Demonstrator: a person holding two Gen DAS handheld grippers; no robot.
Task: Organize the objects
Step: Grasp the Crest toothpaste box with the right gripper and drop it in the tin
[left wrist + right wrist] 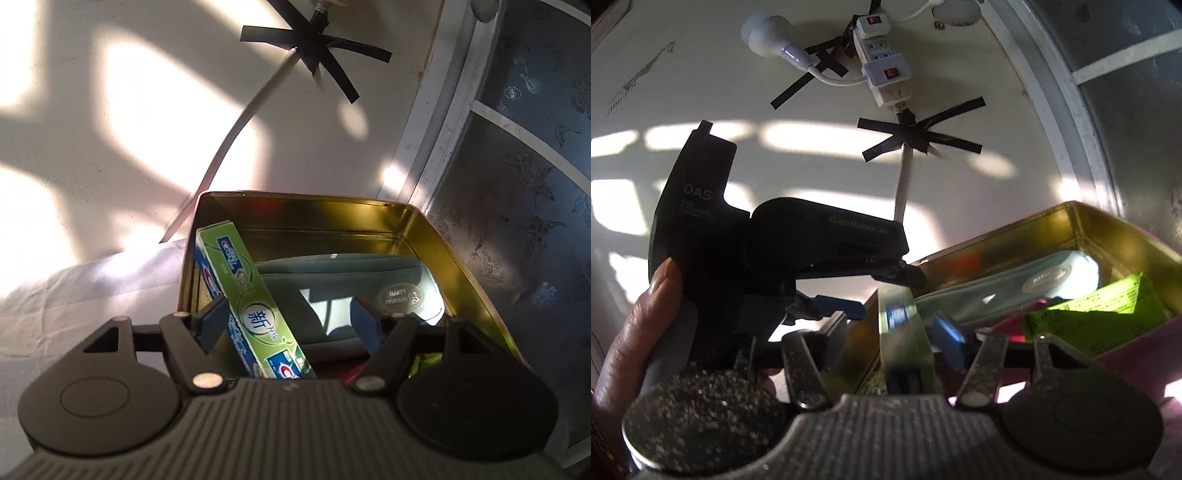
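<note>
A gold metal tin [369, 212] stands open on a white cloth. Inside, a green toothpaste box [255, 299] leans on end against the tin's left wall, beside a grey-green pouch [332, 273] with an oval badge. My left gripper [291, 321] is open over the tin, its blue pads either side of the box's lower part without gripping it. In the right wrist view my right gripper [897, 332] is open around the same toothpaste box [905, 332]. The left gripper's body [746, 251] shows at left. The tin [1108, 225] also holds a lime-green packet [1100, 310].
A white wall [110, 129] stands behind, with a power strip [882, 62] and cable [240, 125] held by black tape. A window frame with dark patterned glass [535, 166] is at right. White cloth [92, 295] covers the surface left of the tin.
</note>
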